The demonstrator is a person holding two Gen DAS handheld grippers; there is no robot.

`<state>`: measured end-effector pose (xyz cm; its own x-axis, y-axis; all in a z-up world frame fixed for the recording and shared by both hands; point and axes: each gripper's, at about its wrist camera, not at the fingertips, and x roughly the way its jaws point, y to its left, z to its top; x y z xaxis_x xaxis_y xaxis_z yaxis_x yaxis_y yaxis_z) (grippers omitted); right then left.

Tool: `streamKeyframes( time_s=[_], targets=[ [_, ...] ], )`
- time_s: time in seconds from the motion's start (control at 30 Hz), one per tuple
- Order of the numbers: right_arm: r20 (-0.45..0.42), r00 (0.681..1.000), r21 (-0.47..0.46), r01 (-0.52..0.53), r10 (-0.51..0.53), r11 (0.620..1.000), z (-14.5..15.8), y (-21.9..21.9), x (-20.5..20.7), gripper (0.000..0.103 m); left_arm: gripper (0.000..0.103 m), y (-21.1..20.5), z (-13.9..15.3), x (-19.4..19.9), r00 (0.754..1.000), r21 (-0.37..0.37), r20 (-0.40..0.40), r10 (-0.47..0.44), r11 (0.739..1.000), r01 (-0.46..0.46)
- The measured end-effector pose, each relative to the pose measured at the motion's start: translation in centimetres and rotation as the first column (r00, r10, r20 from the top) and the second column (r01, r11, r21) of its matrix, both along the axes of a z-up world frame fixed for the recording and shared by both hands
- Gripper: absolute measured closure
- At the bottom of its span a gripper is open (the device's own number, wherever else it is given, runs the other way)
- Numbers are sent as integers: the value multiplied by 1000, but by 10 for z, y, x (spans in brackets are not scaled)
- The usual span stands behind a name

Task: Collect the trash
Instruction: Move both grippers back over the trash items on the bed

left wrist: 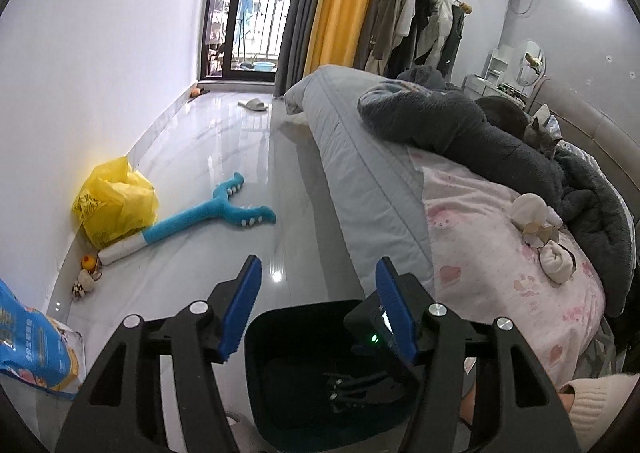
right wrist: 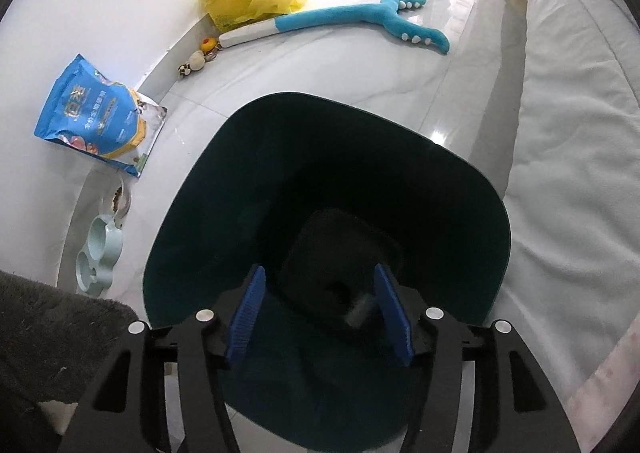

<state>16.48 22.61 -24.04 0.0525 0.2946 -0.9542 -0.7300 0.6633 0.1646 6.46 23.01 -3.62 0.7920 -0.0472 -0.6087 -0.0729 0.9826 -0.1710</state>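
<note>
Here, the trash [left wrist: 536, 229], pale crumpled scraps and wads, is lying on the pink sheet [left wrist: 500, 293] near the dark blanket [left wrist: 460, 125], well apart from the bin [right wrist: 192, 213]. I am judging it light, soft and crushable, best pinched across a wad's middle. A small grey blurred piece [right wrist: 357, 313] is showing just beside one pad inside the bin; whether it is touching, I cannot tell. My right tongs [right wrist: 320, 319] are pointing down into the bin, spread, pinching nothing. My left tongs [left wrist: 316, 309] are hovering over the bin's rim, also spread and empty. Outward, a yellow bag [left wrist: 114, 205] and blue toy [left wrist: 224, 209] are lying on the floor.
</note>
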Motion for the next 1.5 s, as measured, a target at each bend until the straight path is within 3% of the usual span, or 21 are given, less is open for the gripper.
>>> streamKeyframes(
  time_s=[0.17, 0.33, 0.83, 1.5],
  targets=[
    [17, 1000, 29, -12, 12, 1000, 17, -5, -8, 43, 41, -15, 12, 1, 999, 21, 34, -16, 1000, 15],
    [41, 999, 117, -8, 3, 993, 49, -22, -11, 43, 41, -29, 27, 1, 997, 21, 74, -28, 999, 26],
    [217, 975, 338, -24, -53, 941, 146, -95, -14, 38, 36, -75, 52, 13, 989, 17, 133, -59, 998, 57],
    [359, 901, 385, 96, -245, 918, 187, -212, 12, 34, 27, -132, 45, 38, 984, 17, 118, -136, 991, 135]
  ],
)
